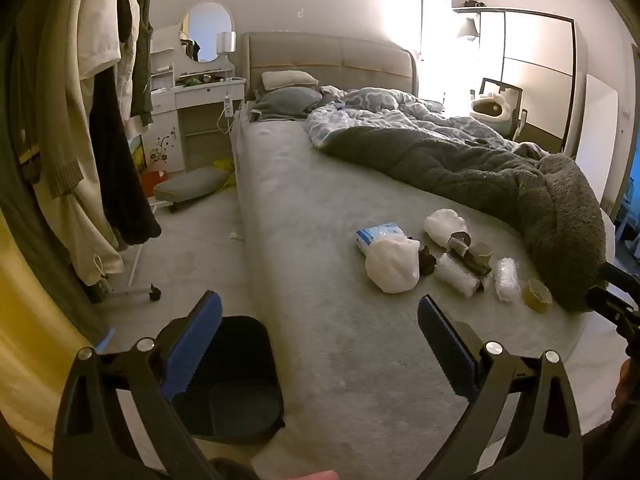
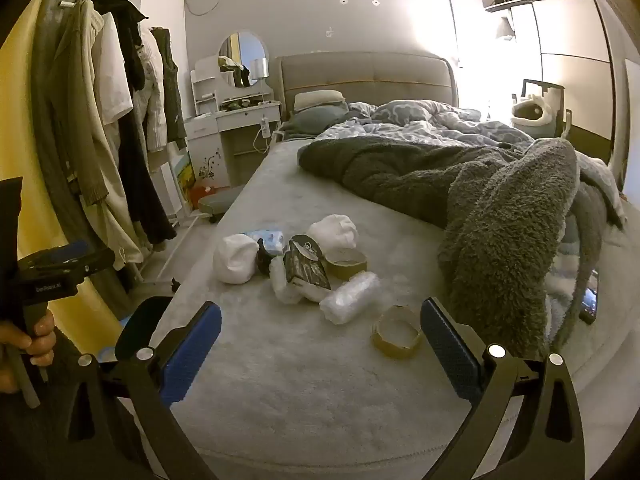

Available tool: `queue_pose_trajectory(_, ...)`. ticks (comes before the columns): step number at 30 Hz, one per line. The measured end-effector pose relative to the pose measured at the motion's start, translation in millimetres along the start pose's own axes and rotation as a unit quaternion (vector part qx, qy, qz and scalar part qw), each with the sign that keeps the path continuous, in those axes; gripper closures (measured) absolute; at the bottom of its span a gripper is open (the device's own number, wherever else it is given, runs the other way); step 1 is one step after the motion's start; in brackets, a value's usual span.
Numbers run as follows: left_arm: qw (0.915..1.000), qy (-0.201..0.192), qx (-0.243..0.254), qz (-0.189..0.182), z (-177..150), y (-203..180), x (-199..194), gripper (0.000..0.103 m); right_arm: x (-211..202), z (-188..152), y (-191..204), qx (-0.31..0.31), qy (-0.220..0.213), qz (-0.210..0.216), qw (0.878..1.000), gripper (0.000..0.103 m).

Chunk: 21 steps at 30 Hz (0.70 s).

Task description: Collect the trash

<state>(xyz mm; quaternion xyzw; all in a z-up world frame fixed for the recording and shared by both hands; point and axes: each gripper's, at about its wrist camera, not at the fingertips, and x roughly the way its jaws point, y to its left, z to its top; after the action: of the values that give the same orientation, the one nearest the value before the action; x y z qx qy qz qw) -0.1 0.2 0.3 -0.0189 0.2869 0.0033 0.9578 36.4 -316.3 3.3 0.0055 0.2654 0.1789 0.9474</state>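
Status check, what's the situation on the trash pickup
Left gripper and right gripper open, empty. Trash pile untouched on bed; bin alongside. Nothing blocking.

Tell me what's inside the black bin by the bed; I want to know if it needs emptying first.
The black bin looks empty: only its dark floor shows in the left wrist view. The left gripper's finger covers the near left part, so that corner cannot be checked.

Bed point(image 2: 320, 380): short-pile grey fabric cover, matt, slightly fuzzy. Blanket point(image 2: 500, 240) at 3 o'clock: thick grey fleece, shaggy, rough. Duvet point(image 2: 420, 124) at 12 o'clock: smooth printed cloth. Tape rolls point(image 2: 396, 332): brown cardboard cores, dull. Bubble wrap roll point(image 2: 348, 296): clear plastic, glossy. White wads point(image 2: 234, 258): soft, crumpled, paper-like. Bin point(image 1: 240, 380): dark plastic, smooth. Gripper pads point(image 2: 192, 352): blue, ribbed.
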Motion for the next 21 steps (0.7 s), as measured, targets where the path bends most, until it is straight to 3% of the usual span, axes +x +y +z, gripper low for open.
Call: queue_pose_trajectory(21, 1.0000, 0.003, 0.002, 0.003, -0.1, -0.5, 0.7, 0.003, 0.9, -1.0, -2.3, 0.003, 0.000, 0.000, 1.000, 0.002)
